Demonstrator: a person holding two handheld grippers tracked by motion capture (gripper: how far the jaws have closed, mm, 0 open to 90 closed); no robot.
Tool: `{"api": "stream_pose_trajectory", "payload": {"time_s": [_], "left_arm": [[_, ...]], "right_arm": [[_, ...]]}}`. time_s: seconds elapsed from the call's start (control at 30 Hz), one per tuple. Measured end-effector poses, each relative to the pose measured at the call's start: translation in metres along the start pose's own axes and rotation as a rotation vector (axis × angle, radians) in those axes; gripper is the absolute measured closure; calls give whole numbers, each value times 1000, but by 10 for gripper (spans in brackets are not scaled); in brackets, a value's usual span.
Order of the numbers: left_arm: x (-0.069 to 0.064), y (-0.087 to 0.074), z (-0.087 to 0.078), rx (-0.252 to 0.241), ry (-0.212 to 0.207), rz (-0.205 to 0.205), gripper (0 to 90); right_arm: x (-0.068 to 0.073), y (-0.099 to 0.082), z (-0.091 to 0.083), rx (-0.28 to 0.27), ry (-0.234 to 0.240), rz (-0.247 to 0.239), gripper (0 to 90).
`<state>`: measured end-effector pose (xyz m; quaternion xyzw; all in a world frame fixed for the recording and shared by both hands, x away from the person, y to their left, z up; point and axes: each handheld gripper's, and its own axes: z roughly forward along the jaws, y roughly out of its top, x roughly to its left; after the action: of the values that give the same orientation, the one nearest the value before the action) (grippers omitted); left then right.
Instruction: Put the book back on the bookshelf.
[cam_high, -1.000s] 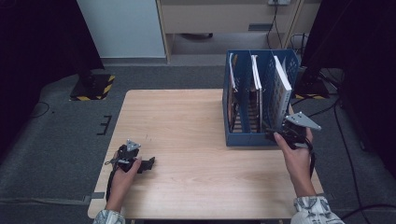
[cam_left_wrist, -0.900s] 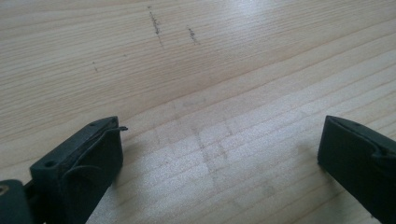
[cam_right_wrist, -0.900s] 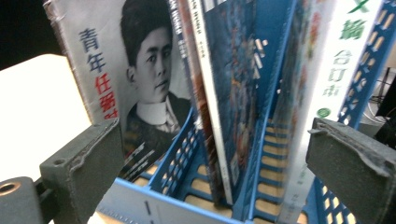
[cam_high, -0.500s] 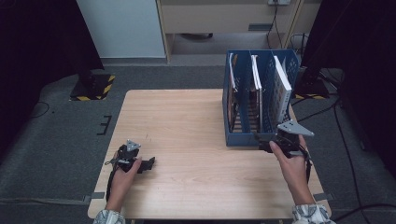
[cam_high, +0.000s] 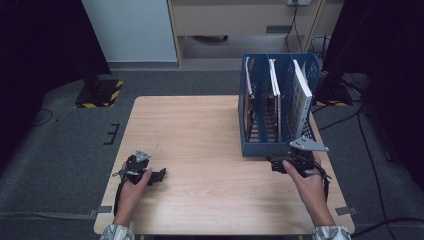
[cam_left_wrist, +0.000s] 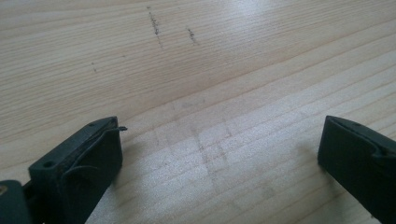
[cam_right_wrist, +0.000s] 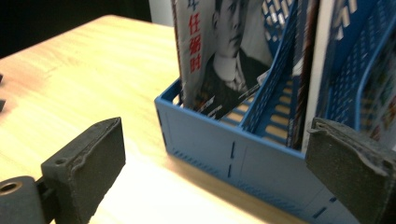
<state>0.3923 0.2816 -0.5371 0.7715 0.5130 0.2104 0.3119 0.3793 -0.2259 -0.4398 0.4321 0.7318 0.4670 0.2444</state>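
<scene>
Tabletop (cam_high: 200, 130) is mostly bare wood. The blue file rack (cam_high: 276, 107) stands at its far right with magazines (cam_right_wrist: 219, 60) upright inside, maybe three. My right claw (cam_high: 274, 164) sits just near of it, spread apart, holding nothing. Left claw (cam_high: 159, 175) rests near-left, also spread.

One blue file rack (cam_high: 260, 147), three magazines (cam_high: 301, 92), two grippers (cam_high: 277, 164).

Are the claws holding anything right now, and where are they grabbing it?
Nothing is held. The left claw is open over bare table. The right claw is open too, facing the front wall of the blue file rack, not touching it.
</scene>
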Motion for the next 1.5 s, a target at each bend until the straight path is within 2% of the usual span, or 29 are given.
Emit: {"api": "stream_pose_trajectory", "payload": {"time_s": [0.27,0.63,0.83,1.1,1.2,1.5], "left_arm": [[0,0,0,0,0,1,0],[-1,0,0,-1,1,5,0],[-1,0,0,-1,-2,5,0],[-1,1,1,-1,-3,5,0],[-1,0,1,-2,-3,6,0],[-1,1,1,-2,-5,7,0]], "right_arm": [[7,-8,0,17,27,1,53],[20,-13,1,37,99,-3,55],[29,-15,7,60,141,-5,57],[49,-16,16,87,201,-46,58],[54,-17,20,95,210,-52,58],[66,-27,36,164,296,-67,61]]}}
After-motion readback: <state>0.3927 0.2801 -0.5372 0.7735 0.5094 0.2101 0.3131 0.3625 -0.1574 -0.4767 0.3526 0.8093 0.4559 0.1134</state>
